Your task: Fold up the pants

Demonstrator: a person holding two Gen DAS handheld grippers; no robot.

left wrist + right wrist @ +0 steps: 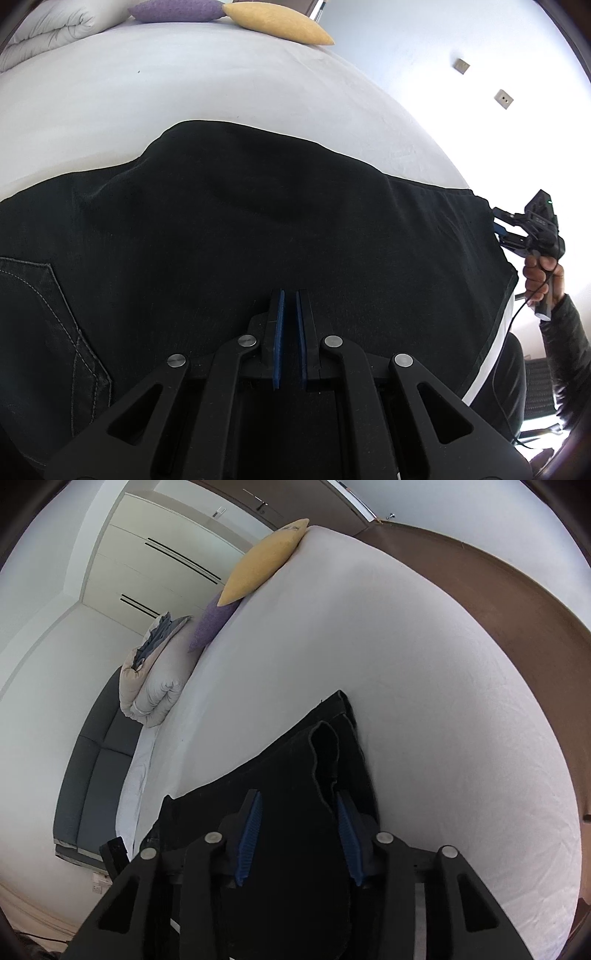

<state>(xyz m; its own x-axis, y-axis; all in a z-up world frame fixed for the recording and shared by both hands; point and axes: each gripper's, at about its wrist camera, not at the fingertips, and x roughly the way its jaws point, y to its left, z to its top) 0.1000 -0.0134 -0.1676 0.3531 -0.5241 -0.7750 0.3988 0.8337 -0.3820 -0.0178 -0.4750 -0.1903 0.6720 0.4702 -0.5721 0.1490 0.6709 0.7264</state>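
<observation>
1. One pair of black denim pants (258, 206) lies spread flat on the white-sheeted bed (184, 81), the landmark here, near its close edge, well apart from the yellow cushion (280, 22) and purple cushion (173, 9) at its far side.
2. Left gripper (290, 295) sits over the mid-cloth, its blue pads nearly together; whether they pinch fabric I cannot tell.
3. Right gripper (299, 801), seen from the left wrist at the hem end (496, 232), stands part open, straddling the hem, pads not pressing.
4. Judgement: catch both hem layers fully before lifting, keeping the mid-cloth pinned so the fold lands square.
</observation>
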